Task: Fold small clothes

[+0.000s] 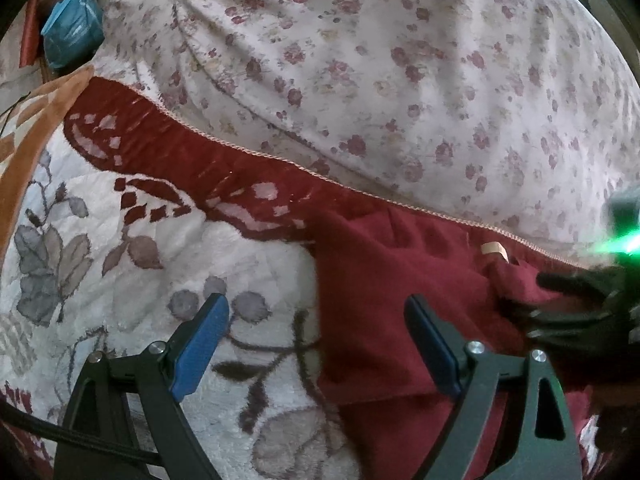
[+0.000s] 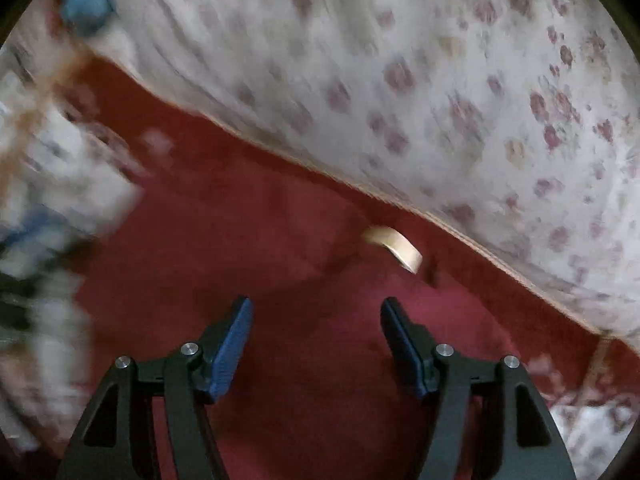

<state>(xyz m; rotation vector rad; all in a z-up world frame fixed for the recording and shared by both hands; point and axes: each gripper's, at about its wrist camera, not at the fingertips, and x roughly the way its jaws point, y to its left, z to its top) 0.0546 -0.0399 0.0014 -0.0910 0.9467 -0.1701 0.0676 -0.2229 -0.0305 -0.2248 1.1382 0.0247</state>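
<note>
A dark red garment (image 1: pixel 380 280) lies spread on a plush white blanket (image 1: pixel 140 280) with grey flowers and a red border. A beige label (image 1: pixel 494 249) shows near its upper edge. My left gripper (image 1: pixel 316 301) hangs open over the garment's left edge, with nothing between its blue pads (image 1: pixel 200 344). In the blurred right wrist view, my right gripper (image 2: pixel 316 304) stands open just above the red garment (image 2: pixel 280 220), a little short of the label (image 2: pixel 394 248), with nothing held. A dark gloved hand (image 1: pixel 576 312) under a green light sits at the right edge of the left wrist view.
A white sheet with red roses (image 1: pixel 400 60) bulges behind the blanket's stitched edge, seen again as the rose sheet (image 2: pixel 440 80). A blue plastic bag (image 1: pixel 72 28) sits at the far left corner. An orange patterned cloth (image 1: pixel 36 128) lies left of the blanket.
</note>
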